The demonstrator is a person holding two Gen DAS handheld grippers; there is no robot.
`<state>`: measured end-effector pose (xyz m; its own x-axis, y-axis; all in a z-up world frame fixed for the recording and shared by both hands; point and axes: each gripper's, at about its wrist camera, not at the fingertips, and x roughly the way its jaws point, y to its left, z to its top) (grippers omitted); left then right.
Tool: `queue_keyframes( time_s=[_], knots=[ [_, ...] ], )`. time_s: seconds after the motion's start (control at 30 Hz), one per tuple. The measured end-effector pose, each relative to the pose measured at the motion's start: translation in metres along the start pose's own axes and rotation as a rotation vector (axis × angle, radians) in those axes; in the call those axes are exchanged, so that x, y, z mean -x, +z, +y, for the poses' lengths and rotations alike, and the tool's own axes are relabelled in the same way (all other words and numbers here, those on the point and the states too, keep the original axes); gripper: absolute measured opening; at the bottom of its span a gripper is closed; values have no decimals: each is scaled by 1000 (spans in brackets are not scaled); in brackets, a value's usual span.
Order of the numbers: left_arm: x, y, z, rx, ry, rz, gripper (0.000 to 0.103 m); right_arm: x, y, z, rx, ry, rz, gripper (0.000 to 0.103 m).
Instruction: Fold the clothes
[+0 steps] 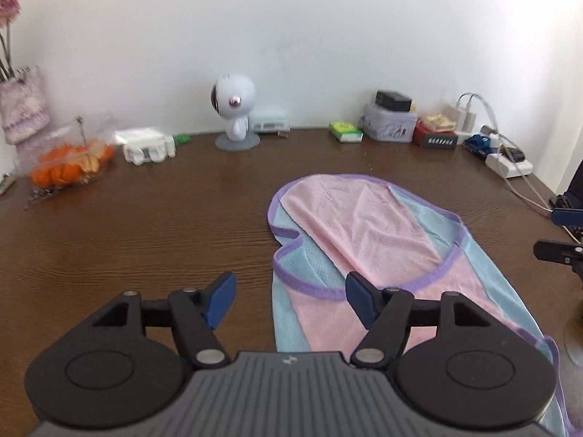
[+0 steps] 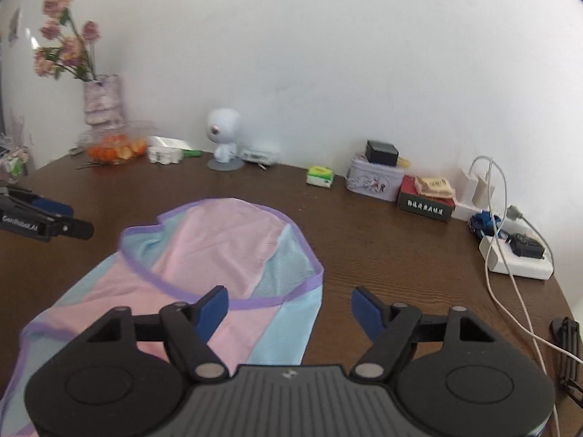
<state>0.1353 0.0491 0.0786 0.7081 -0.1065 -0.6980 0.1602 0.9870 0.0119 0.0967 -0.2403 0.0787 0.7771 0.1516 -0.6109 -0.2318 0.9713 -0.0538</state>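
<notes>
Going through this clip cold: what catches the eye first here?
The pink and blue garment with purple trim, partly folded on the dark wooden table. Both tongs, left and right, are open and empty above its near edges. Along the wall, a white robot figurine stands amid clutter.

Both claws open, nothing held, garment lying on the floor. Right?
Not the floor: the garment lies on the brown table, as the left wrist view shows. Left claw and right claw are open, nothing held.

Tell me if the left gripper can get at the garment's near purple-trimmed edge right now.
Probably yes: the left gripper is open and empty, the garment lies flat just ahead, nothing between them.
</notes>
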Motion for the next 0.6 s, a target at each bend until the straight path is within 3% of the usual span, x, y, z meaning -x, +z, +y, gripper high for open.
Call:
queue_keyframes(
  time_s=[0.07,0.2,0.23,0.27,0.3,0.33,0.37,0.4,0.6],
  knots=[
    [-42,16,-4,-5,45,69,52,-50,15,-13,-50,-39,74,50],
    [-74,14,1,27,-6,118,51,-109,25,-33,-133,-33,148,49],
    [-77,11,3,26,-4,111,40,-119,25,-37,-155,-23,163,49],
    [-78,8,4,24,0,100,35,-128,22,-39,-168,-15,174,49],
    [-78,7,4,20,1,91,17,-132,21,-38,-165,-15,174,47],
    [-79,7,6,21,5,91,2,-135,19,-37,-159,-17,172,37],
    [-78,8,8,29,10,87,2,-133,17,-32,-137,-28,158,24],
    [-77,9,12,41,19,74,2,-133,17,-29,-121,-29,156,0],
    [-82,10,42,145,61,54,4,-143,22,-24,-58,-103,139,1]
  ],
)
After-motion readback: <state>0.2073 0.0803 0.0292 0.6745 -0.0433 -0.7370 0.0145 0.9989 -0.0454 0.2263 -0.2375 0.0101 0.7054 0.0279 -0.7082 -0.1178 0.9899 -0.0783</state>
